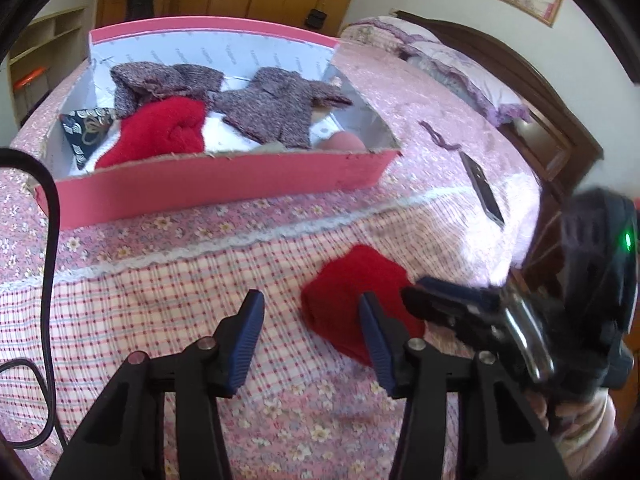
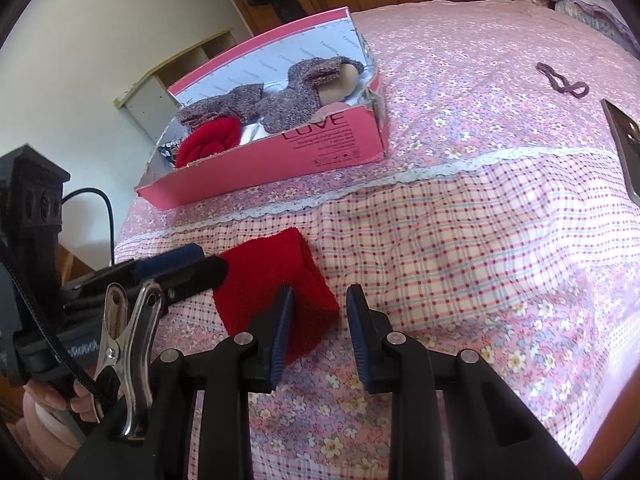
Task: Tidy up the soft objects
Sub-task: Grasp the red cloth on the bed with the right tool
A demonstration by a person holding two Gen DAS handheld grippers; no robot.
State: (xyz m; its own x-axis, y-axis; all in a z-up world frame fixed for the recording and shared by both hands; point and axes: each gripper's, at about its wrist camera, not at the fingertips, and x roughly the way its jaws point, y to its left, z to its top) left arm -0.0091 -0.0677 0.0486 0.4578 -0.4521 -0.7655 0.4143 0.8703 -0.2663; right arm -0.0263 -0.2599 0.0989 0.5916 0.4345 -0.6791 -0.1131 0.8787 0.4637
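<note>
While both grippers hung low over the bed, a folded red cloth (image 1: 352, 300) lay on the checked part of the bedspread (image 1: 168, 296), near the cameras and well short of the pink box (image 1: 224, 184). The left gripper (image 1: 311, 336) stood with its blue pads apart and nothing between them; in its own view the bare checked fabric showed through the gap, and the red cloth sat just to the right, partly behind the right-hand pad. The right gripper (image 2: 319, 328) was likewise parted, more narrowly, with only bedspread between its fingers; the red cloth lay to the left of the gap, its near corner hidden behind the left-hand finger, and whether that finger touched it could not be told. In the right wrist view the tip of the left gripper reached in from the left to the cloth's left edge. The pink box rested farther away on the flowered part of the bedspread, open at the top, holding a second red cloth (image 1: 160, 132), two grey-purple knitted pieces (image 1: 276, 104) and a dark patterned item (image 1: 86, 130) at its left end. Off to the right a purple band (image 2: 562, 80) and a dark flat object (image 2: 624, 148) lay on the bedspread, well apart from the cloth.
</note>
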